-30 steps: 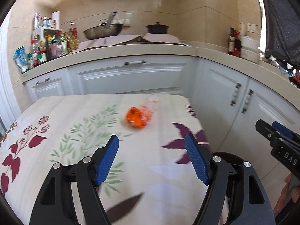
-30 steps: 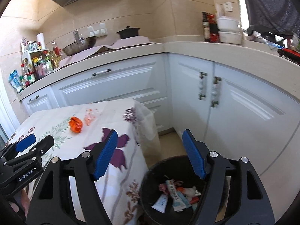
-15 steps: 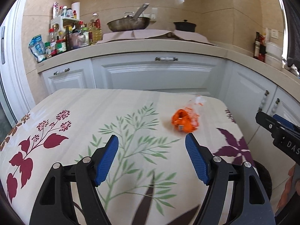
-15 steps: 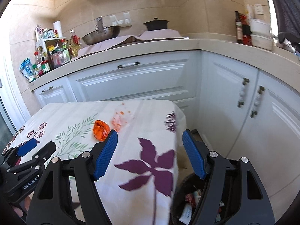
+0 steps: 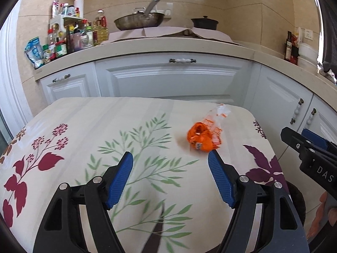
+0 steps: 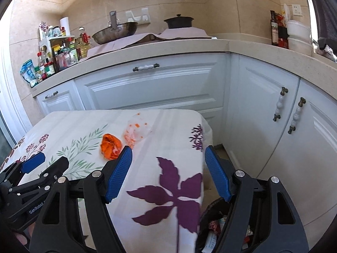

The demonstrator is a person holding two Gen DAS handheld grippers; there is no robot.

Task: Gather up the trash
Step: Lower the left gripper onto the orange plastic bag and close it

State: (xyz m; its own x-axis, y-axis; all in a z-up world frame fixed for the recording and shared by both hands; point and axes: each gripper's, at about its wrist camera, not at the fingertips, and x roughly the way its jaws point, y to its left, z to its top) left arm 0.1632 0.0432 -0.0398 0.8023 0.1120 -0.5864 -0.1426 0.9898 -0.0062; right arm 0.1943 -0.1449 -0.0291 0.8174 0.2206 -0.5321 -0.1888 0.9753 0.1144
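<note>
Where cloth lies, crumpled orange wrapper (image 5: 199, 140)

Trash bin (image 6: 212, 227): mostly hidden behind right gripper (image 6: 168, 160) arm and cloth edge, cut by the frame bottom; contents unreadable. In the left view only a dark sliver of the bin shows. Clear wrapper (image 5: 221, 113) is partly hidden behind orange wrapper (image 5: 199, 137), print too small to read. Bottle labels (image 5: 61, 48) illegible. Desk (image 5: 84, 126) near edge blurred, cut off.
</note>
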